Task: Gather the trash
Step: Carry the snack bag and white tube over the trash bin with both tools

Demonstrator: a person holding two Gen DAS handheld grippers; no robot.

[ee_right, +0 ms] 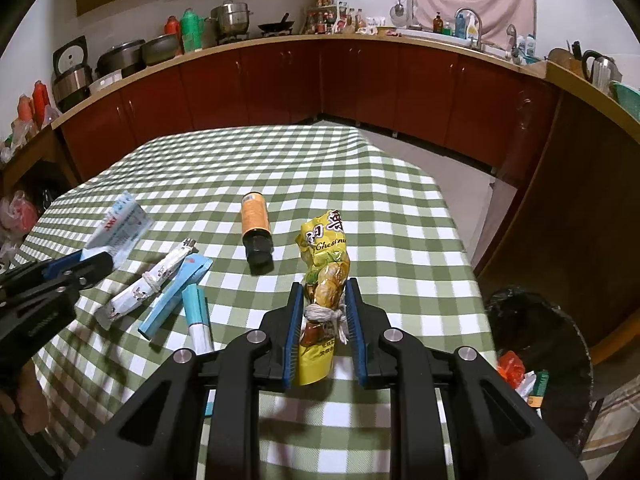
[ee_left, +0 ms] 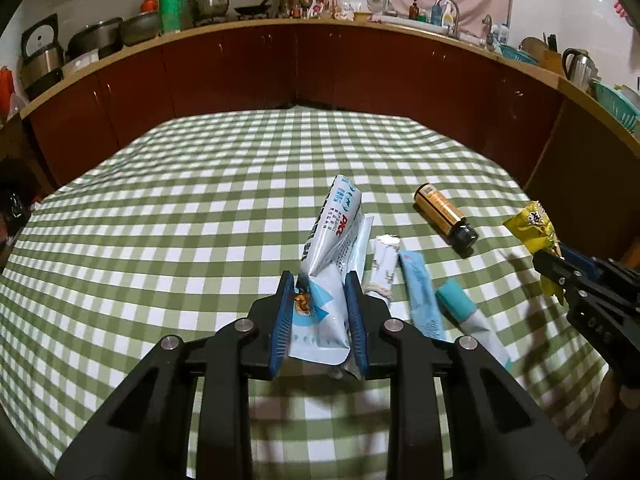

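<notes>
My left gripper (ee_left: pixel 319 280) is shut on a white-and-blue snack wrapper (ee_left: pixel 332 256) and holds it above the checked table; the wrapper also shows in the right wrist view (ee_right: pixel 120 228). My right gripper (ee_right: pixel 324 288) is shut on a yellow chestnut bag (ee_right: pixel 324 264) tied with string; the bag also shows in the left wrist view (ee_left: pixel 534 228). On the table lie a small amber bottle with a black cap (ee_right: pixel 256 228), a tied white wrapper (ee_right: pixel 152 284), a light blue wrapper (ee_right: pixel 176 296) and a teal-and-white tube wrapper (ee_right: pixel 198 316).
A black-lined trash bin (ee_right: pixel 536 344) with some litter stands on the floor right of the table's near right corner. The green checked tablecloth (ee_left: pixel 200 200) covers the table. Kitchen cabinets and a cluttered counter (ee_right: pixel 360 40) run behind.
</notes>
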